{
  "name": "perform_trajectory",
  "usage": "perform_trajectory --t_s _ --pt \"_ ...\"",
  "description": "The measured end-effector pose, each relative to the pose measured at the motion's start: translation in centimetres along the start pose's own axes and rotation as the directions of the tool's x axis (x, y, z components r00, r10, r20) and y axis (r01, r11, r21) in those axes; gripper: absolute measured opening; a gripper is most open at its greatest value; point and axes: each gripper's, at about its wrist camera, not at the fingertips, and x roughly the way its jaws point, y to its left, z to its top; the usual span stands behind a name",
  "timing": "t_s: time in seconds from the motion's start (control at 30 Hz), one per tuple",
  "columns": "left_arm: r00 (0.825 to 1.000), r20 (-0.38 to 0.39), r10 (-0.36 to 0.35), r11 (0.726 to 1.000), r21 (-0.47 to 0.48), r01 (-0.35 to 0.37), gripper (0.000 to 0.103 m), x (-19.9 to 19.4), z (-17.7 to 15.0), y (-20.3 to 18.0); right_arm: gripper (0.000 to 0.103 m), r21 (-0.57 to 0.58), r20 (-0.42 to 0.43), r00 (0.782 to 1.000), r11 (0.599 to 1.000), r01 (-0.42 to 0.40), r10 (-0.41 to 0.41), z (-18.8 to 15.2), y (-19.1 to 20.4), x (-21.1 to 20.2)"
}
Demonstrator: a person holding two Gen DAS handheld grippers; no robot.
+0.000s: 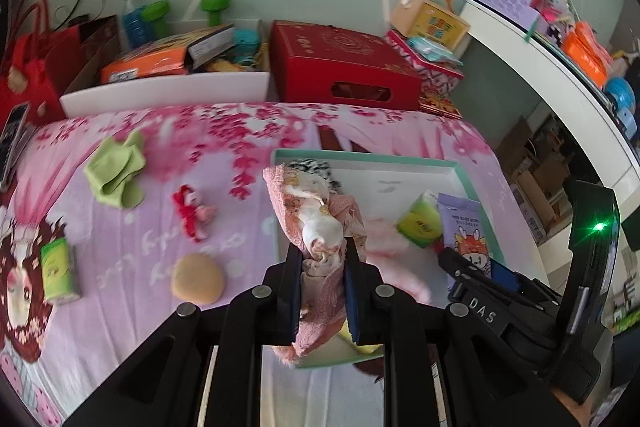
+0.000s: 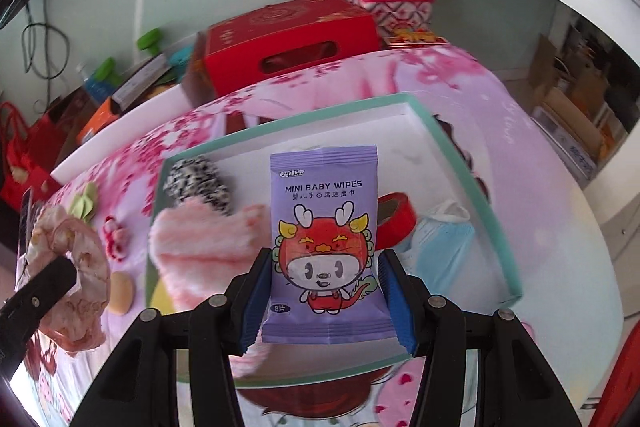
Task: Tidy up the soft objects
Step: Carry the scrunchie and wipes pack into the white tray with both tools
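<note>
Left wrist view: we note a table under a pink blossom-print cloth [image 1: 248, 131], and a shallow white tray with a teal rim [image 1: 400, 159] near its right edge. A red gift box [image 1: 344, 67] stands behind the cloth's far edge.

Inside the tray, by the right wrist view, we find a fluffy pink striped sock [image 2: 200, 247] against the left wall, a black-and-white speckled bundle [image 2: 200, 183] in the far left corner, a blue face mask [image 2: 440, 247] near the right wall, and a red roll of tape [image 2: 394, 223] just beside the mask.

Our left gripper [image 1: 323, 259] is clamped on a pink towel cloth [image 1: 320, 215], which stands bunched between the blue pads and hangs over the tray's left edge. Our right gripper [image 2: 326, 287] is closed narrow on a purple pack of baby wipes [image 2: 324, 227], held upright over the middle of the tray; both pads touch its side edges.

On the bare cloth left of the tray lie a light green cloth [image 1: 116, 171] toward the far left, a green tissue pack [image 1: 58, 269] at the left edge, a round tan sponge [image 1: 197, 279] toward the near edge, and a small red-and-pink plush toy [image 1: 192, 211] between the green cloth and the sponge. A second green pack [image 1: 420, 223] lies in the tray, beside the wipes.
</note>
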Motion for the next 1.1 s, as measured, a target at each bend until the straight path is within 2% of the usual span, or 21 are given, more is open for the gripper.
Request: perform_trajectory --t_s 0.23,0.57,0.63,0.7,0.8,0.87,1.1 --pt "0.997 -0.004 -0.075 0.997 0.026 0.075 0.019 3.0 1.2 -3.0 0.056 0.032 -0.006 1.000 0.999 -0.008 0.008 0.3 -1.0 0.5" --pt "0.995 -0.035 -0.090 0.996 0.022 0.090 0.019 5.0 0.7 -3.4 0.056 0.032 -0.016 1.000 0.999 -0.009 0.009 0.2 -1.0 0.7" --pt "0.995 -0.040 -0.092 0.996 0.018 0.092 0.023 5.2 0.6 -3.3 0.057 0.036 -0.018 1.000 0.999 -0.010 0.011 0.2 -1.0 0.7" --pt "0.995 -0.044 -0.094 0.995 0.012 0.095 0.035 5.2 0.6 -3.3 0.058 0.041 -0.020 1.000 0.999 -0.012 0.013 0.2 -1.1 0.7" --pt "0.995 -0.044 -0.090 0.996 0.010 0.091 0.044 5.2 0.6 -3.2 0.060 0.046 -0.025 1.000 0.999 -0.015 0.016 0.2 -1.2 0.7" --pt "0.995 -0.044 -0.092 0.996 0.005 0.093 0.049 5.2 0.6 -3.1 0.065 0.043 -0.026 1.000 0.999 -0.010 0.011 0.2 -1.1 0.7" --pt "0.995 -0.054 -0.089 0.996 -0.023 0.087 0.052 5.4 0.7 -2.3 0.070 0.036 -0.033 0.999 0.999 -0.001 0.002 0.2 -1.1 0.7"
